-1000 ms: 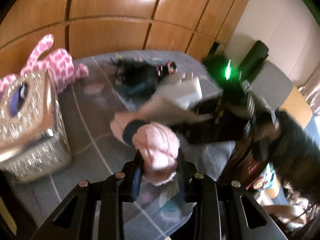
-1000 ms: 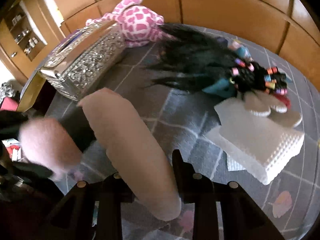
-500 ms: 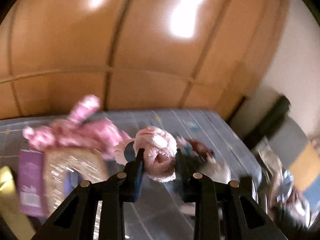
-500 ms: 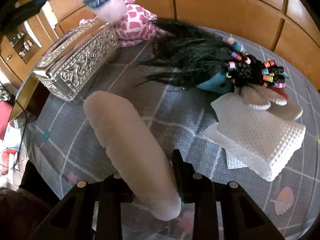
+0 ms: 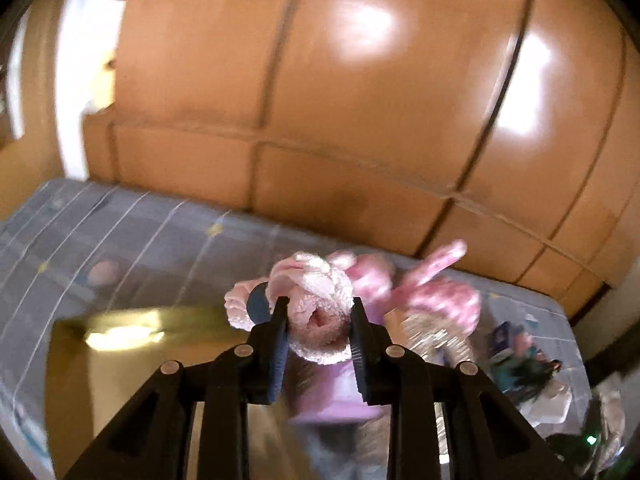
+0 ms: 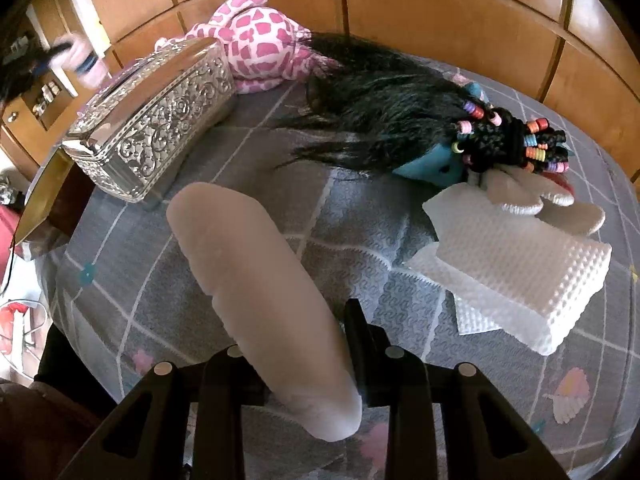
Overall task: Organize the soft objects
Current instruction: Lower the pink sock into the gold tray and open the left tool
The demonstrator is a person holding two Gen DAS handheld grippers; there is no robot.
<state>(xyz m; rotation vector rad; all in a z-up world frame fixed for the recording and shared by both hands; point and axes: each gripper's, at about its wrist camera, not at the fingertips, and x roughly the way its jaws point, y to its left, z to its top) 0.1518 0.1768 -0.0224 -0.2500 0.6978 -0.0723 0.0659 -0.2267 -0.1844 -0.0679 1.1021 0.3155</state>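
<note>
My left gripper (image 5: 318, 312) is shut on a fluffy pink soft item with a dark blue band (image 5: 316, 284), held in the air over the silver box end of the table. Behind it lies a pink-and-white spotted plush (image 5: 436, 292). In the right wrist view, my right gripper (image 6: 296, 328) is shut on a long beige soft roll (image 6: 248, 264) that slants up to the left above the grey cloth. The left gripper with its pink item (image 6: 76, 56) shows blurred at the far upper left. The spotted plush (image 6: 260, 40) lies behind the ornate silver box (image 6: 152, 128).
A blue-faced doll with long black hair and coloured beads (image 6: 432, 168) lies at the back right. A white textured foam block (image 6: 520, 264) sits beside it with pale fabric pieces on top. A shiny gold surface (image 5: 120, 332) lies left of the box. Wooden wall panels (image 6: 440, 8) ring the table.
My left gripper has swung up and away from the table's middle towards the silver box and spotted plush, rolling as it went, still holding the pink item. The right gripper and beige roll stayed put.
</note>
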